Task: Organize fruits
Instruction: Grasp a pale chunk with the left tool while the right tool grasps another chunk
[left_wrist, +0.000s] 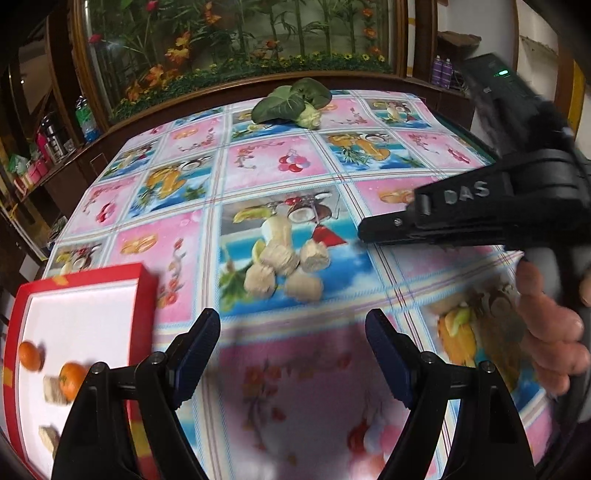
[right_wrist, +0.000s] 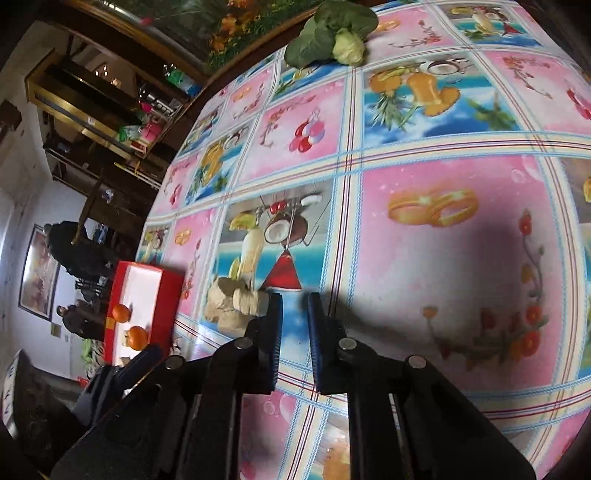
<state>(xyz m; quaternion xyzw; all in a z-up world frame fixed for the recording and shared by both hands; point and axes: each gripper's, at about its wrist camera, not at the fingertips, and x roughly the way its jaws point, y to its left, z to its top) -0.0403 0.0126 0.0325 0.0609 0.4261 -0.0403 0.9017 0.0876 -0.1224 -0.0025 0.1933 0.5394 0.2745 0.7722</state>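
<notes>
Item: pile of pale knobbly pieces (left_wrist: 284, 266), several lumps touching, near the middle of the table (left_wrist: 295, 387), well short of its far edge. Axis: each lump was roundish, with no clear point or stem that I could make out; the heap as a whole ran from the near-left towards the far-right in the left wrist view, a loose long axis at best. Next outward: my right gripper (right_wrist: 295, 299), clenched on nothing, its tips just beside the pile and the lumps lying outside the jaws. My left gripper (left_wrist: 293, 321) stood released and empty over bare cloth nearer the near edge. Red tray (left_wrist: 147, 295) at the near-left corner, already holding two oranges (left_wrist: 72, 380) and some pale pieces. Leafy green (left_wrist: 291, 99) at the far edge. Hazards, as I judged them: closed jaws pushed forward would shove the heap and scatter the lumps instead of taking one. The lumps touched, so a wide bite could catch two and drop one. A rounded, uneven piece could slip from the pads on the way to the tray.
</notes>
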